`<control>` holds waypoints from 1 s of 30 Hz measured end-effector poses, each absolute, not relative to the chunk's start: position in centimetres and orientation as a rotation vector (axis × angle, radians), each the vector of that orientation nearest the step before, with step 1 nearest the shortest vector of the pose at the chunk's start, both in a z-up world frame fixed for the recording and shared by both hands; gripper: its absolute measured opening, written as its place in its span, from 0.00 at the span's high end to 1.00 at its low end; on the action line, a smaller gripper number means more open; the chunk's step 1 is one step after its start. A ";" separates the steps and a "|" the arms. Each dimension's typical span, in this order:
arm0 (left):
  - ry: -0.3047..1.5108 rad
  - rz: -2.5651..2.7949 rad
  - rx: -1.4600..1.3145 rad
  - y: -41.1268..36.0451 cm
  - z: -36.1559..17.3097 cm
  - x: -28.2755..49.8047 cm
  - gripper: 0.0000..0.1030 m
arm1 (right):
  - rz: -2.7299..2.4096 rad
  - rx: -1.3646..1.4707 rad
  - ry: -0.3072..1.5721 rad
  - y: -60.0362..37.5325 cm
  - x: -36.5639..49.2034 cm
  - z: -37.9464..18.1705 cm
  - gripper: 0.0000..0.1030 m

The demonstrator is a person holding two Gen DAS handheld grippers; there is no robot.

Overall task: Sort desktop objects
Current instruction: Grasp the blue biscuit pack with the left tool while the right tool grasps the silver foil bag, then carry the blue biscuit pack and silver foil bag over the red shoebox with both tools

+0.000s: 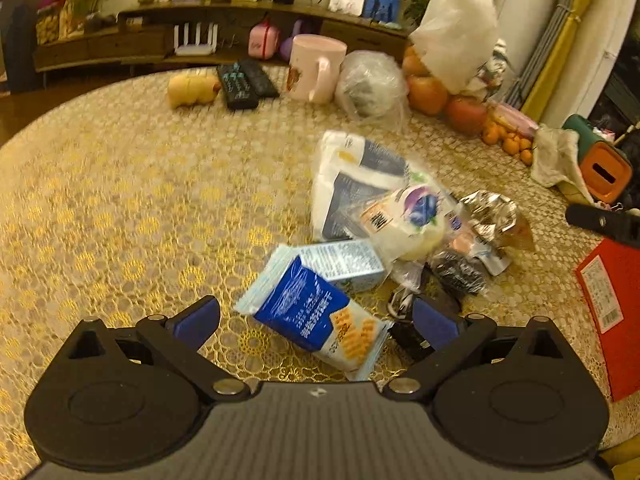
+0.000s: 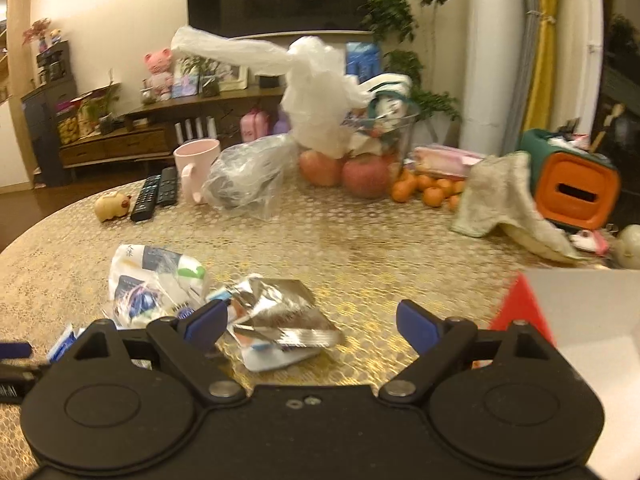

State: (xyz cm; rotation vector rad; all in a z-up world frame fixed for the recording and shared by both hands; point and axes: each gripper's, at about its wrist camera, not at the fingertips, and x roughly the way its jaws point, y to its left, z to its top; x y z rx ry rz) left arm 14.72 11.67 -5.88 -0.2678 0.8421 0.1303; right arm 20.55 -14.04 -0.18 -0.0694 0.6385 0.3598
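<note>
While left gripper [image 1: 316, 322] hangs wide open, empty, blue cracker packet [image 1: 316, 316] lies on table directly between its fingers, long axis diagonal, far-left to near-right. Right gripper [image 2: 310, 326] also open, empty, over silver wrapper [image 2: 280, 312]. Left nearer to packet.

The red box [image 1: 612, 312] is cut off by the right edge in the left wrist view. Print on the blue cracker packet [image 1: 316, 312] is blurred and unreadable. The glass bowl [image 2: 394, 128] is partly hidden behind a white plastic bag [image 2: 320, 92].
</note>
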 end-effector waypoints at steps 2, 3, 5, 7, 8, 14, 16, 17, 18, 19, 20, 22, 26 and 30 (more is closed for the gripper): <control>0.853 0.151 -0.276 11.8 -6.4 15.1 0.01 | 0.371 -0.085 0.639 -13.4 21.4 -0.5 0.12; 0.858 0.156 -0.290 12.0 -6.7 15.3 0.03 | 0.381 -0.089 0.641 -13.1 21.8 -0.7 0.12; 0.875 0.160 -0.317 12.2 -7.1 15.6 0.05 | 0.400 -0.109 0.647 -12.6 22.6 -1.0 0.12; 0.884 0.167 -0.329 12.2 -7.4 15.9 0.07 | 0.412 -0.129 0.652 -12.1 23.3 -1.5 0.12; 0.885 0.172 -0.331 12.1 -7.5 16.0 0.08 | 0.412 -0.141 0.656 -11.8 23.7 -1.8 0.12; 0.889 0.180 -0.349 12.0 -8.0 16.5 0.19 | 0.394 -0.131 0.690 -11.1 26.1 -3.4 0.15; 0.896 0.175 -0.354 11.9 -8.3 16.6 0.23 | 0.383 -0.111 0.714 -11.2 26.8 -4.1 0.17; 0.890 0.177 -0.346 11.8 -8.3 16.7 0.24 | 0.381 -0.101 0.725 -11.3 27.1 -4.4 0.19; 0.888 0.177 -0.340 11.7 -8.4 16.7 0.25 | 0.383 -0.095 0.733 -11.3 27.3 -4.7 0.19; 0.886 0.178 -0.335 11.7 -8.4 16.8 0.26 | 0.384 -0.093 0.739 -11.3 27.4 -5.0 0.20; 0.884 0.177 -0.332 11.6 -8.4 16.8 0.29 | 0.383 -0.095 0.748 -11.3 27.5 -5.3 0.23; 0.881 0.172 -0.322 11.4 -8.3 16.9 0.36 | 0.388 -0.088 0.761 -11.4 27.6 -5.7 0.26; 0.876 0.160 -0.334 11.5 -8.2 16.8 0.51 | 0.404 -0.070 0.765 -11.4 27.2 -5.9 0.41; 0.861 0.154 -0.334 11.4 -8.0 16.5 0.59 | 0.398 -0.069 0.776 -11.3 27.0 -5.9 0.51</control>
